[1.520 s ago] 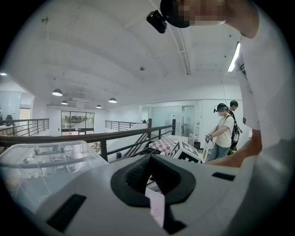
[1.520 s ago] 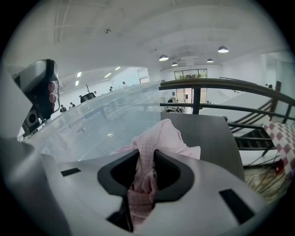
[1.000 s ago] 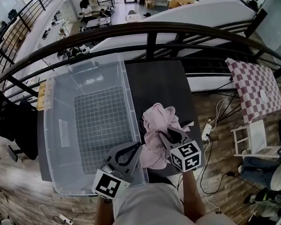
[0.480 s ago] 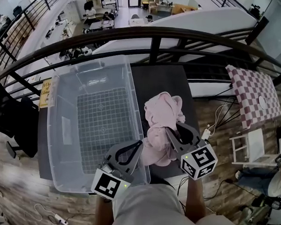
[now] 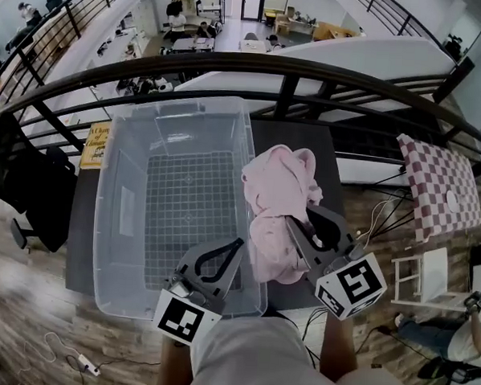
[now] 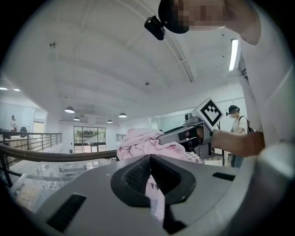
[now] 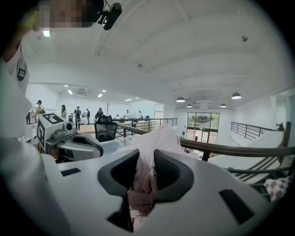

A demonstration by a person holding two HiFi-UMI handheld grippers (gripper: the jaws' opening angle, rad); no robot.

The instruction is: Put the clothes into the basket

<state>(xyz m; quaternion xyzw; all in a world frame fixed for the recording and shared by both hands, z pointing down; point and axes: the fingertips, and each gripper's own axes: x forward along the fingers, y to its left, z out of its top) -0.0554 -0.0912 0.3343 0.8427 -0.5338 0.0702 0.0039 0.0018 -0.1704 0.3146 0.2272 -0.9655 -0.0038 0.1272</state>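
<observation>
The garment (image 5: 277,194) is pale pink. The basket (image 5: 110,221) is clear with a grey grid pattern on its bottom, and the table (image 5: 295,138) is dark grey. At the right a cloth (image 5: 438,186) is red-and-white checked, and the floor (image 5: 26,297) is brown wood.

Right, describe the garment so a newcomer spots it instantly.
Find the dark table beside the curved black railing, with a big clear bin on it. Just right of the bin, a crumpled pink garment is gripped by the right hand-held gripper; nothing else there is pink or soft.
</observation>
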